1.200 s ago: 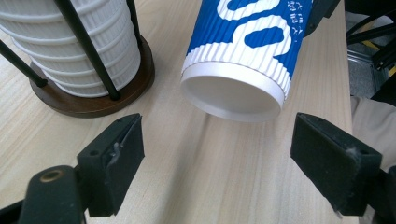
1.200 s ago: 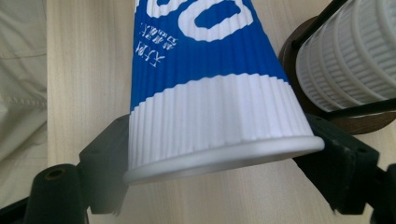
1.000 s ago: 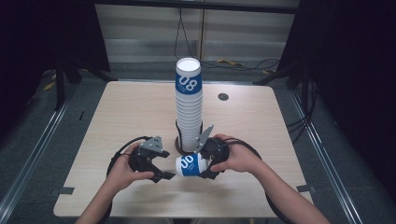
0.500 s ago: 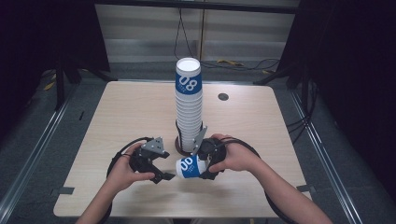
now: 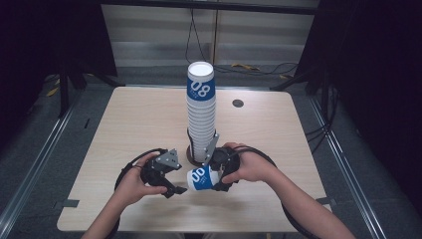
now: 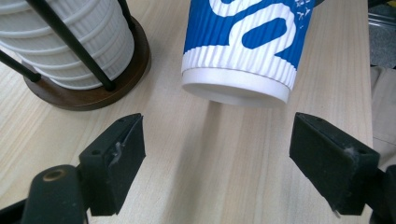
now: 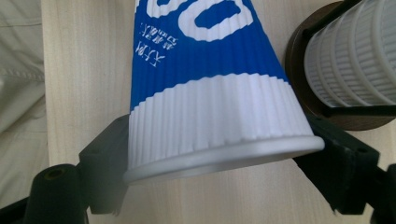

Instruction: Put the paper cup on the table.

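left gripper [image 5: 175,189]: Its jaws stand wide open. They have just been closing a little. Nothing is between them yet.

gap in front of the left jaws: In the left gripper view, bare table [image 6: 224,163] lies between the two black jaws. The cup sits just past their tips, not touching them.

cup [image 5: 200,178]: It is blue and white with ribs. It lies on its side, between the two grippers. Its long axis runs across, from one gripper to the other.

cup's ends: One end points at the left jaws, straight ahead of them and a bit toward the right one. The other end sits inside the right jaws.

right gripper [image 5: 217,175]: Its jaws are closed on the cup. In the right gripper view [image 7: 219,186] one jaw presses each side of the white part near the rim.

who is nearer: The right gripper already has the cup. The left one is just beside it.

stack of cups [image 5: 201,113]: It stands tall in a holder, behind both grippers.

next move, my guess: The left jaws should go forward around the cup's near end, then squeeze.
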A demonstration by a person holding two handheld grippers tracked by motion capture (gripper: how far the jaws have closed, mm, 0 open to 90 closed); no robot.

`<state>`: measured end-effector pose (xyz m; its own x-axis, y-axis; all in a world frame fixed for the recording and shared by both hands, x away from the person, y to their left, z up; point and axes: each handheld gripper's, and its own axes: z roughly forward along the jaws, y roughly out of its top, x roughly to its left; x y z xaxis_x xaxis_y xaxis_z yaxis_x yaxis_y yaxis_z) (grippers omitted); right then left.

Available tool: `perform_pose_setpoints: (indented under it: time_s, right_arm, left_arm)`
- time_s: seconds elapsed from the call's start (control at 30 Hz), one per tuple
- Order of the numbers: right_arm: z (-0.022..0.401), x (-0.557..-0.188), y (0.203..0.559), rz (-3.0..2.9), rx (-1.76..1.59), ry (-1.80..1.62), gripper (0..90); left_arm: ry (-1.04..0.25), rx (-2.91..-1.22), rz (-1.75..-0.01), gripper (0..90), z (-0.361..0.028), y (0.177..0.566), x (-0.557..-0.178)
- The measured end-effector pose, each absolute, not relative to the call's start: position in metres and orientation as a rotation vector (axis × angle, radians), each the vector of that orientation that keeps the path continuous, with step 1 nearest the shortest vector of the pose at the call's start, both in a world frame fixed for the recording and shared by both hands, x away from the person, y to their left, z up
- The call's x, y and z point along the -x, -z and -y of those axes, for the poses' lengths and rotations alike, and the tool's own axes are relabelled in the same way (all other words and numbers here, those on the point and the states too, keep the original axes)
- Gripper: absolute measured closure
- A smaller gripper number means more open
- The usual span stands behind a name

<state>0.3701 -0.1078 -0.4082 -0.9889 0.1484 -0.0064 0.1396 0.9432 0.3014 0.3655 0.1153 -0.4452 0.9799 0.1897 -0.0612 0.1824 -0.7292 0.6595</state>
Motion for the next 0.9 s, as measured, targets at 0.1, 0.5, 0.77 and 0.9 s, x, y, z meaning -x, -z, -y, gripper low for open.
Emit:
perform_pose_setpoints:
  time_s: [0.1,0.5,0.77,0.9]
  right_arm:
    - [0.107,-0.370,0.408,-3.071,-0.237,-0.470,17.4]
    - [0.103,-0.372,0.408,-3.088,-0.217,-0.445,17.4]
    - [0.101,-0.372,0.409,-3.090,-0.212,-0.438,17.4]
    - [0.101,-0.373,0.409,-3.092,-0.211,-0.435,17.4]
  left_arm:
    - [-0.023,-2.409,-0.244,18.2,-0.113,0.445,-0.365]
    - [-0.049,-2.420,-0.204,18.2,-0.109,0.442,-0.363]
    - [-0.063,-2.423,-0.171,16.5,-0.105,0.441,-0.359]
    - [-0.062,-2.424,-0.141,16.5,-0.104,0.440,-0.358]
